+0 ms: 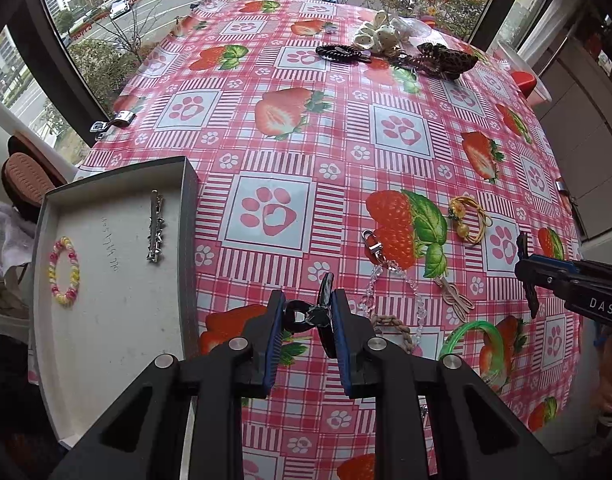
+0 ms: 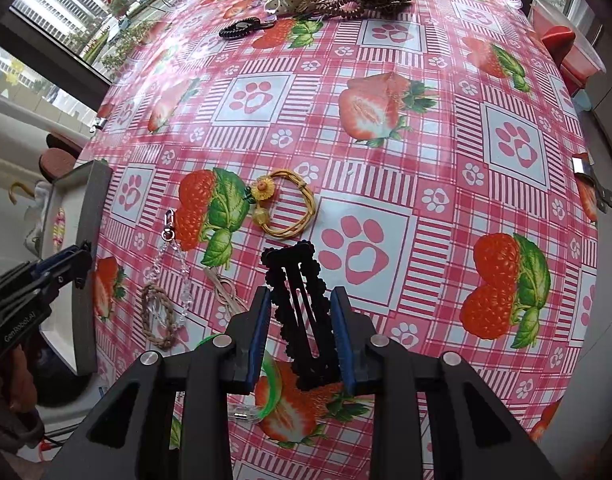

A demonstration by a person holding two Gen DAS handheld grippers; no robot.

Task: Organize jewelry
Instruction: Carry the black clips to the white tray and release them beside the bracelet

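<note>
My left gripper is shut on a glossy black hair claw, held above the tablecloth just right of the grey tray. In the tray lie a pink-and-yellow coil bracelet and a silver barrette. My right gripper points down and is shut on a black scalloped snap clip, lifted off the cloth near a yellow flower hair tie. The right gripper also shows at the right edge of the left wrist view, and the left gripper shows by the tray in the right wrist view.
On the strawberry tablecloth near me lie a crystal chain with a clasp, a braided brown loop and a green bangle. At the far edge sit a black coil tie, a leopard scrunchie and a white dotted bow.
</note>
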